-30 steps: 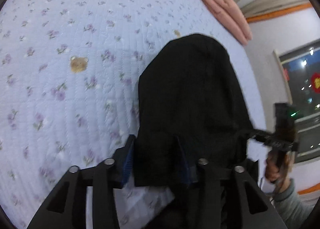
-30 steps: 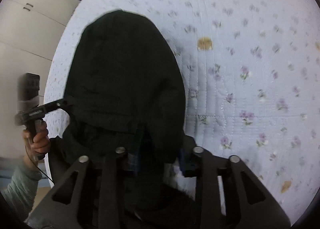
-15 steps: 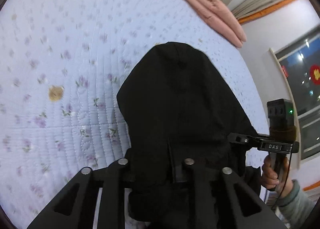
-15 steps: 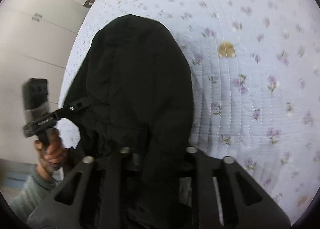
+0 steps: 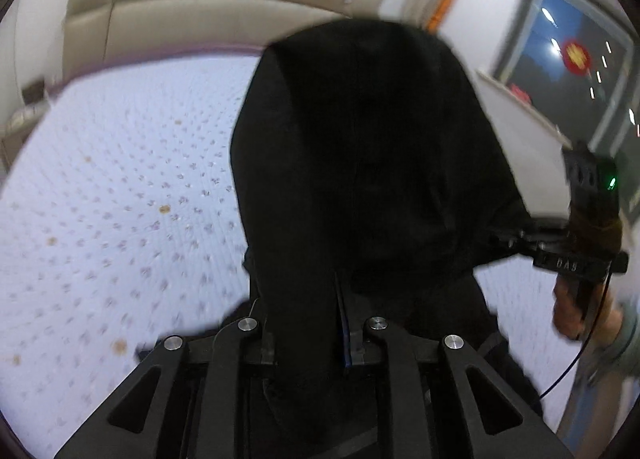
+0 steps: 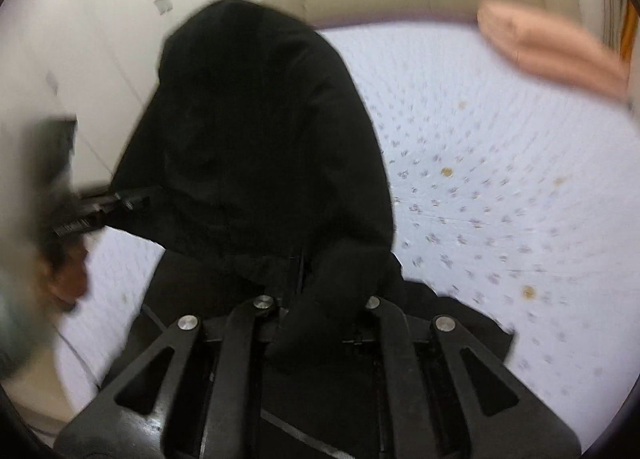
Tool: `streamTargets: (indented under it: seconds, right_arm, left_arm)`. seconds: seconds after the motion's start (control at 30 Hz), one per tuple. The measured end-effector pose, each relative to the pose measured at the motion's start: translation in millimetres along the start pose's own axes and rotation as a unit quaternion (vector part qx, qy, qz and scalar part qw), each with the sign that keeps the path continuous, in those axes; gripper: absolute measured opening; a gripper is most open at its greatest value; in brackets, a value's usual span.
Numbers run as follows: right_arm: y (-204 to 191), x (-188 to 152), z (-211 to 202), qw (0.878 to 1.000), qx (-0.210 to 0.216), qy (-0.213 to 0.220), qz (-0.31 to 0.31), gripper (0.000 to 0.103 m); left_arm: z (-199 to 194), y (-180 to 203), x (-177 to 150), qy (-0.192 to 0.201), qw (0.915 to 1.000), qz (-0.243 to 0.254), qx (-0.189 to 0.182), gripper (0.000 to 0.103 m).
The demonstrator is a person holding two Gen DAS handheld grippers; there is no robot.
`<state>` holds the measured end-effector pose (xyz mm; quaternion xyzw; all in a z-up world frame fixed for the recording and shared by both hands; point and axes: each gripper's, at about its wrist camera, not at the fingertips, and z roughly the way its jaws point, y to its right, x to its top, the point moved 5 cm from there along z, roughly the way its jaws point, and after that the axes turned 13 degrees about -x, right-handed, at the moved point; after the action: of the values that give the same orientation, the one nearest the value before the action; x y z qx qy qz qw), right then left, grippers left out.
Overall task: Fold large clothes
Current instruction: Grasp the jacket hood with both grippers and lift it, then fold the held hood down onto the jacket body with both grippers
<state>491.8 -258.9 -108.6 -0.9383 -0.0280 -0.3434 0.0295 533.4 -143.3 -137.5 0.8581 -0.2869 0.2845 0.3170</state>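
A large black garment (image 5: 372, 163) hangs lifted above the bed, stretched between both grippers. My left gripper (image 5: 308, 339) is shut on one bunched edge of it, the fabric filling the gap between the jaws. My right gripper (image 6: 320, 299) is shut on the other edge of the black garment (image 6: 256, 139). The right gripper also shows in the left wrist view (image 5: 560, 255) at the right, held by a hand. The left gripper shows blurred in the right wrist view (image 6: 96, 211) at the left. The garment's lower part is hidden behind both grippers.
The bed has a pale lilac quilted floral cover (image 5: 120, 199). A beige padded headboard (image 5: 208, 7) stands at the far end. A folded pink blanket (image 6: 552, 55) lies at the far right corner. A window (image 5: 580, 71) is on the right wall, white cupboards (image 6: 100, 39) on the left.
Both grippers have risen and tilted up with the garment, lifting it off the bed. The headboard and walls have come into view. The frames are motion-blurred.
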Motion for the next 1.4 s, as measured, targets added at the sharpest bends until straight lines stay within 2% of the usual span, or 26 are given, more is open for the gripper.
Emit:
streamTargets:
  seconds: [0.1, 0.17, 0.23, 0.3, 0.33, 0.37, 0.47, 0.57, 0.67, 0.7, 0.8, 0.87, 0.93, 0.97, 1.0, 1.07, 1.13, 1.23, 1.33, 1.4]
  right_arm:
    - [-31.5, -42.1, -43.3, 0.996, -0.059, 0.035, -0.056, 0.011]
    - [-43.7, -74.9, -54.0, 0.99, -0.103, 0.03, -0.093, 0.019]
    - [-46.0, -109.3, -50.7, 0.983, -0.145, 0.006, -0.109, 0.039]
    - [-26.8, -140.0, -48.9, 0.981, -0.166, -0.038, -0.093, 0.038]
    - [-16.6, -151.7, -49.1, 0.98, -0.175, -0.057, -0.078, 0.038]
    - [-9.3, -159.2, -51.2, 0.979, -0.179, -0.067, -0.066, 0.038]
    - [5.6, -163.7, -69.2, 0.983, -0.164, -0.083, -0.012, 0.04]
    - [-0.4, -137.2, -85.1, 0.99, -0.114, -0.071, 0.032, 0.042]
    - [-22.8, -100.1, -92.7, 0.995, -0.048, -0.044, 0.074, 0.053]
    - [-28.9, -91.0, -90.8, 0.995, -0.033, -0.042, 0.082, 0.056]
    - [-66.8, -68.6, -68.0, 0.995, -0.001, -0.055, 0.084, 0.057]
    - [-94.5, -75.8, -57.0, 0.994, 0.017, -0.076, 0.072, 0.057]
    - [-113.7, -91.9, -46.9, 0.993, 0.015, -0.104, 0.055, 0.057]
    - [-121.2, -103.7, -38.4, 0.991, 0.013, -0.125, 0.043, 0.057]
    - [-114.6, -109.1, -27.3, 0.989, 0.008, -0.144, 0.036, 0.057]
    - [-111.8, -149.2, -14.9, 0.981, 0.003, -0.191, 0.025, 0.056]
    - [-113.4, -174.0, 1.8, 0.975, 0.0, -0.222, 0.018, 0.055]
    - [-118.1, -196.5, 13.3, 0.979, -0.014, -0.202, 0.013, 0.056]
    - [-118.9, -195.8, 14.0, 0.98, -0.021, -0.195, 0.023, 0.056]
    - [-117.7, -195.3, 6.6, 0.98, -0.009, -0.196, 0.03, 0.056]
  left_arm:
    - [-20.0, 32.2, -40.1, -0.027, 0.998, 0.049, 0.029, 0.037]
    - [-24.4, 36.5, -80.6, -0.064, 0.9947, 0.06, 0.054, 0.038]
    - [-13.4, 21.1, -116.0, -0.108, 0.991, 0.031, 0.072, 0.038]
    - [-8.3, -0.8, -143.7, -0.136, 0.9861, -0.009, 0.095, 0.038]
    - [-7.2, -15.9, -156.6, -0.147, 0.9827, -0.031, 0.108, 0.035]
    - [-8.6, -25.6, -161.7, -0.15, 0.9805, -0.045, 0.119, 0.035]
    - [-26.2, -36.9, -148.1, -0.117, 0.9835, -0.071, 0.118, 0.035]
    - [-42.4, -18.6, -102.3, -0.068, 0.9905, -0.044, 0.111, 0.035]
    - [-37.3, 12.4, -60.8, -0.032, 0.9965, -0.022, 0.074, 0.039]
    - [-32.0, 20.3, -49.1, -0.024, 0.9978, -0.019, 0.058, 0.043]
    - [-3.4, 32.6, -31.0, -0.024, 0.9994, -0.012, 0.024, 0.044]
    - [9.6, 37.5, -44.4, -0.043, 0.9988, -0.021, 0.005, 0.044]
    - [28.2, 38.4, -63.7, -0.076, 0.9965, -0.035, -0.006, 0.043]
    - [24.1, 42.2, -87.8, -0.085, 0.9956, -0.039, -0.007, 0.043]
    - [25.9, 41.3, -99.4, -0.093, 0.9946, -0.045, -0.01, 0.043]
    - [39.3, 34.8, -142.4, -0.122, 0.9898, -0.07, -0.025, 0.043]
    - [54.3, 31.3, -175.6, -0.142, 0.9866, -0.075, -0.029, 0.043]
    - [62.9, 31.6, -192.2, -0.116, 0.991, -0.066, -0.011, 0.043]
    - [66.6, 30.1, -185.4, -0.117, 0.991, -0.066, -0.001, 0.043]
    - [59.0, 33.5, -180.6, -0.116, 0.9906, -0.073, -0.008, 0.043]
